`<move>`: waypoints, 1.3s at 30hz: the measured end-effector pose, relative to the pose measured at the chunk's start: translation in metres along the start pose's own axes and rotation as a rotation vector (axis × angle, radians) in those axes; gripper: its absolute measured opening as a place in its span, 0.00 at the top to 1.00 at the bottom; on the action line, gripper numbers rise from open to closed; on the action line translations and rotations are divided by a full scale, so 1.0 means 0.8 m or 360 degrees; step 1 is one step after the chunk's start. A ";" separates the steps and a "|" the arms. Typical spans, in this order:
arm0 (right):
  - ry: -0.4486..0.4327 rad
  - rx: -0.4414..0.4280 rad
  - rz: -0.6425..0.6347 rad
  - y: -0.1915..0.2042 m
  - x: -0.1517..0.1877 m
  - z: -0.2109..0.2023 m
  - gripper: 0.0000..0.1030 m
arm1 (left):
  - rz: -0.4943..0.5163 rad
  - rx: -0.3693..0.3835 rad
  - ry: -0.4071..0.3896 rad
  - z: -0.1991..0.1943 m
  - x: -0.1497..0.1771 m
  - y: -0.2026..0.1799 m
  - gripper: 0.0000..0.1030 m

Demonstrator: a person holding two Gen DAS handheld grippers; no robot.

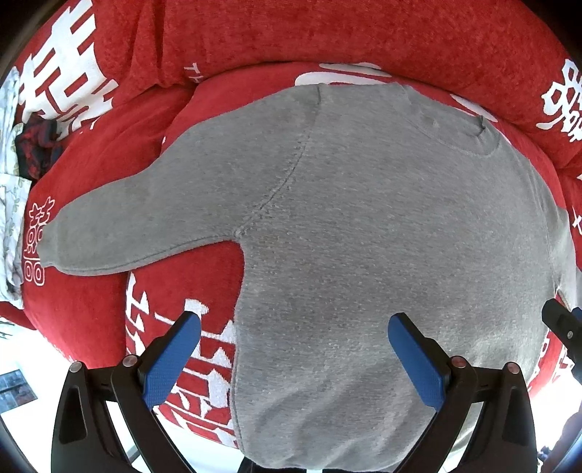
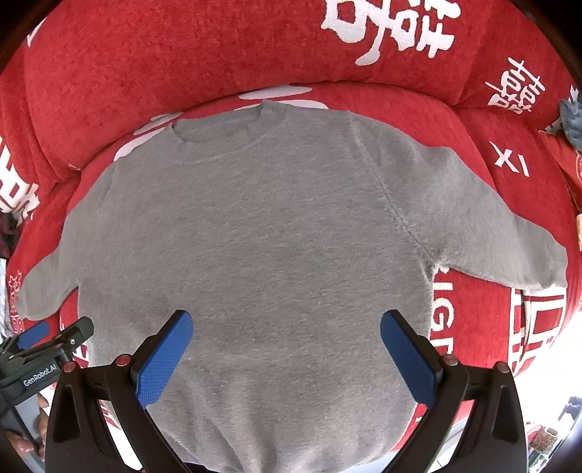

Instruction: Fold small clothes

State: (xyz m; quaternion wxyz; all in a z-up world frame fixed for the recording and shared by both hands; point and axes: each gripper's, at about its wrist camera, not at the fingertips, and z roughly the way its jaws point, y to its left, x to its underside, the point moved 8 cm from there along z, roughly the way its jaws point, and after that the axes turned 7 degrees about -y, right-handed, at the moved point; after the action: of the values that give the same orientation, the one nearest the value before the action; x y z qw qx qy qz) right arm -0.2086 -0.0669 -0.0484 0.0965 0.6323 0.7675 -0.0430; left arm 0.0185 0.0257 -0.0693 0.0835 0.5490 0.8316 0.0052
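A small grey sweatshirt [image 1: 363, 218] lies flat and spread out on a red cushion, collar away from me, both sleeves out to the sides. In the right wrist view the grey sweatshirt [image 2: 262, 236] fills the middle, its collar [image 2: 218, 142] at the top. My left gripper [image 1: 294, 324] hovers open over the shirt's lower left edge, its left pad over the red cover. My right gripper [image 2: 287, 324] stands open above the lower body of the shirt with nothing between its blue pads. The left gripper [image 2: 47, 342] also shows at the lower left of the right wrist view.
The red sofa cover [image 1: 327, 32] with white characters forms a seat and a raised backrest behind the shirt. Dark patterned cloth [image 1: 36, 149] and pale floral fabric [image 1: 9, 203] lie at the far left. A grey-blue item [image 2: 573, 120] sits at the far right.
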 end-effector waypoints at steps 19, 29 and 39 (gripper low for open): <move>0.0051 -0.0053 -0.0143 0.067 0.012 0.008 0.00 | -0.0151 0.0035 -0.0050 0.021 -0.004 0.087 0.00; 0.0152 -0.0177 -0.0372 0.160 0.035 0.021 0.00 | -0.0637 0.0004 -0.0153 0.059 0.004 0.275 0.00; 0.0150 -0.0308 -0.0486 0.235 0.051 0.031 0.00 | -0.1306 0.0395 -0.0439 0.107 0.025 0.394 0.00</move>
State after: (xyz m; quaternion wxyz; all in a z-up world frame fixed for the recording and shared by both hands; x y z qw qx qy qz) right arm -0.0294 0.0047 -0.0700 0.1132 0.4974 0.8589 0.0466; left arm 0.3110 0.1622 -0.1247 0.1222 0.1752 0.9559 -0.2015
